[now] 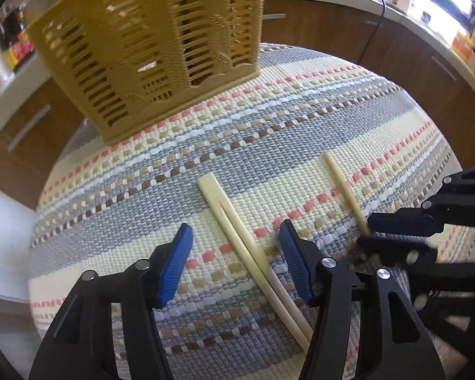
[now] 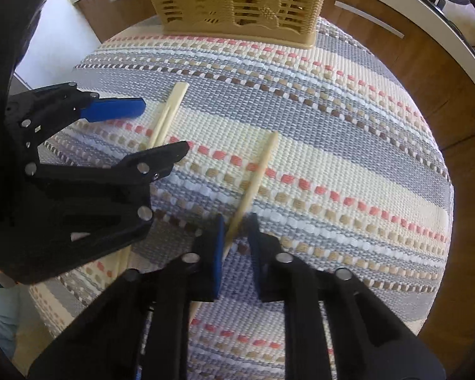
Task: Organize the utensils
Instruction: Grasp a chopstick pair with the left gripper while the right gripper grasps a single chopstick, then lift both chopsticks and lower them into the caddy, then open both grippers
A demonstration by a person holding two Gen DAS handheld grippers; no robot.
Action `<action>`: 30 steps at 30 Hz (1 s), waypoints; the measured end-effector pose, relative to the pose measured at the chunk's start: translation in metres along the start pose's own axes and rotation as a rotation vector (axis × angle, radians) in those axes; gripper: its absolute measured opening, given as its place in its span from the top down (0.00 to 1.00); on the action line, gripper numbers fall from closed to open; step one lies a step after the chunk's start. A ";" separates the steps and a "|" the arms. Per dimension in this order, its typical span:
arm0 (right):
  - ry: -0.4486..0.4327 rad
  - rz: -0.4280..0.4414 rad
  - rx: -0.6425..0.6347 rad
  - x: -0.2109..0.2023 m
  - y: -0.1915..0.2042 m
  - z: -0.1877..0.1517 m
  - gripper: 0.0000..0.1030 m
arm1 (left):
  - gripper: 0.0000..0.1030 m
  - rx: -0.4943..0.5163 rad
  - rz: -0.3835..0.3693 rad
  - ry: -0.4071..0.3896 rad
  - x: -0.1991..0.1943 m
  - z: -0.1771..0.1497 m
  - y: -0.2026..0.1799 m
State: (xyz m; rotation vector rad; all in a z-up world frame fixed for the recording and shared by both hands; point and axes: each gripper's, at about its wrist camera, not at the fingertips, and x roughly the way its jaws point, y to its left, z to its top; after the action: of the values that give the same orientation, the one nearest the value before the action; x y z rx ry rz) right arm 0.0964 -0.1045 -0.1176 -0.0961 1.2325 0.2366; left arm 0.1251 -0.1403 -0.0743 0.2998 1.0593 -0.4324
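Pointing steeply down at the striped woven mat (image 1: 161,196), the left gripper (image 1: 236,253) stands about half open, its blue pads on either side of a joined pair of chopsticks (image 1: 234,221) without touching it; the pair lies flat on the mat, its uncut end toward 11 o'clock in the left wrist view and its two legs running toward 5 o'clock under the gripper. The right gripper (image 2: 236,243) also points down, just beside the left one, at 3 o'clock from it in the left view. Its jaws are narrow and astride a single chopstick (image 2: 256,174); one pad looks to be against the stick, while the other is blurred with a small gap showing, so a firm grip cannot be confirmed. That stick lies flat on the mat, running from between the pads up toward 1 o'clock in the right wrist view. A tan slotted basket (image 1: 148,44) stands upright on the mat at 12 o'clock, well apart from both grippers, with nothing between it and them. Wooden cabinet fronts (image 1: 342,28) under a white counter ring the mat. Counted: two grippers, one joined pair, one loose chopstick, one basket.
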 end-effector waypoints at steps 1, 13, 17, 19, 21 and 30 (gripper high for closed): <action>0.000 0.012 0.004 0.000 -0.001 -0.002 0.92 | 0.51 -0.001 -0.004 0.004 0.001 0.001 -0.001; -0.020 0.024 -0.030 -0.018 -0.024 -0.023 0.96 | 0.88 0.078 0.009 -0.006 -0.006 -0.001 -0.019; -0.029 0.026 -0.029 -0.029 -0.038 -0.028 0.96 | 0.88 0.074 -0.006 0.003 -0.010 -0.007 -0.013; -0.033 0.031 -0.025 -0.033 -0.044 -0.030 0.96 | 0.88 0.069 0.004 0.010 -0.012 -0.009 -0.006; -0.035 0.037 -0.019 -0.035 -0.051 -0.031 0.96 | 0.86 0.067 -0.003 0.028 -0.011 -0.008 -0.001; -0.115 0.073 -0.041 -0.060 -0.068 -0.031 0.96 | 0.89 0.096 -0.001 0.053 -0.010 -0.010 -0.007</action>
State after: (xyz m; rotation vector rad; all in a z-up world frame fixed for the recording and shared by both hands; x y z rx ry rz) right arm 0.0650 -0.1838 -0.0745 -0.0720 1.1183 0.3264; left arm 0.1100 -0.1397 -0.0703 0.3979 1.0918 -0.4795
